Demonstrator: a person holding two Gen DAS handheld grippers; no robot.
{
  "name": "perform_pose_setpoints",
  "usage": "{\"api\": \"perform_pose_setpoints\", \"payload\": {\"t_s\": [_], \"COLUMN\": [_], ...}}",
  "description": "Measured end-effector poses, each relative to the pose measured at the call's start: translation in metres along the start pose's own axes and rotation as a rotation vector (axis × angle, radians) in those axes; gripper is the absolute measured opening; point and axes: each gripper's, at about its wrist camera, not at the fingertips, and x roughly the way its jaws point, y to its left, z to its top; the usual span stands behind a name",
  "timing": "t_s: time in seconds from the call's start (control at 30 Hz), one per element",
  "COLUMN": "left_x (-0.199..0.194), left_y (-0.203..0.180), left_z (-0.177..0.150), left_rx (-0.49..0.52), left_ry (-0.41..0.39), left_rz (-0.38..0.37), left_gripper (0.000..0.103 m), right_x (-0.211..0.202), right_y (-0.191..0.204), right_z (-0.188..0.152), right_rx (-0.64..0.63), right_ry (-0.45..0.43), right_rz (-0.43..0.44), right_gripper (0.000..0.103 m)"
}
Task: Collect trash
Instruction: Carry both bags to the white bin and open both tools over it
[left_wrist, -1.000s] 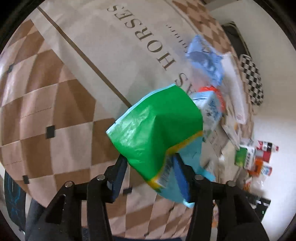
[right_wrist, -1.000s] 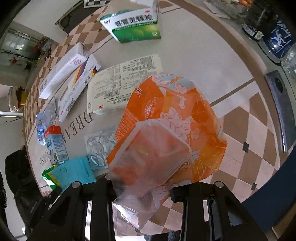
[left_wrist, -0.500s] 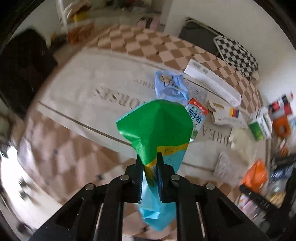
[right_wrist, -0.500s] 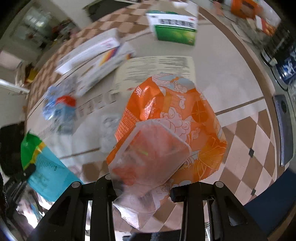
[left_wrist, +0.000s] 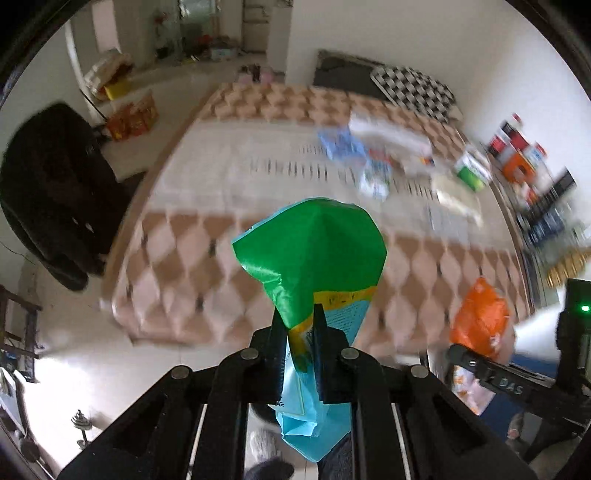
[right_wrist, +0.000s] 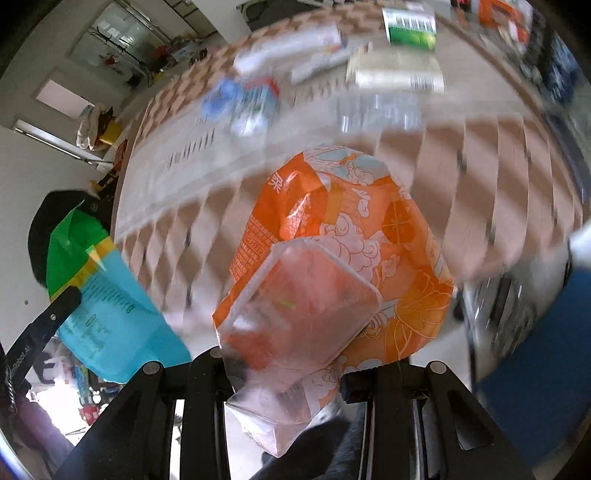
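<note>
My left gripper (left_wrist: 300, 325) is shut on a green and light-blue wrapper (left_wrist: 314, 251), held up over the near edge of the checkered table (left_wrist: 184, 258). The same wrapper (right_wrist: 92, 280) shows at the left of the right wrist view, with a left finger (right_wrist: 44, 328) across it. My right gripper (right_wrist: 284, 373) is shut on an orange snack bag with a clear plastic tray (right_wrist: 332, 269) in front of it. That orange bag (left_wrist: 480, 317) also appears low on the right in the left wrist view.
Further trash lies blurred on the far part of the table: a blue wrapper (left_wrist: 340, 144), a small milk carton (left_wrist: 376, 177), white boxes (right_wrist: 295, 51), a green box (right_wrist: 410, 26). A black chair (left_wrist: 51, 192) stands left of the table. Bottles and boxes (left_wrist: 524, 162) crowd the right.
The left jaws have closed flat on the green wrapper and lifted it off the table. Both grippers have pulled back toward the near table edge, each carrying its wrapper; the views are motion-blurred.
</note>
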Motion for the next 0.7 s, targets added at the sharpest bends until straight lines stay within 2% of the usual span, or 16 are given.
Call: {"api": "perform_pose_setpoints", "payload": {"t_s": [0.17,0.27,0.33,0.5,0.6,0.7], "left_x": [0.042,0.099,0.138,0.274,0.352,0.413], "left_y": [0.029,0.04,0.043,0.051,0.047,0.039], "left_z": [-0.072,-0.108,-0.124,-0.163,-0.183,-0.202], "left_rx": [-0.02,-0.034,-0.044,-0.091,-0.081,-0.069], "left_ry": [0.165,0.274,0.33,0.456,0.526,0.594], "left_rz": [-0.062,-0.077,-0.077,-0.099,-0.113,-0.138], "left_gripper": [0.009,0.01,0.01,0.015,0.016,0.019], "right_x": [0.047,0.096,0.133,0.245,0.313,0.369], "right_y": [-0.014,-0.034,-0.047,-0.082,-0.103,-0.123], "right_z": [-0.083,-0.119,-0.13,-0.145,-0.151,-0.153], "right_rx": [0.053,0.09,0.102,0.108,0.12,0.128], "right_ry": [0.115,0.179,0.21,0.262,0.299,0.331], "right_rz": [-0.033,-0.059,-0.072,-0.093,-0.08,-0.047], "right_gripper": [0.035,0.034,0.035,0.035,0.035,0.035]}}
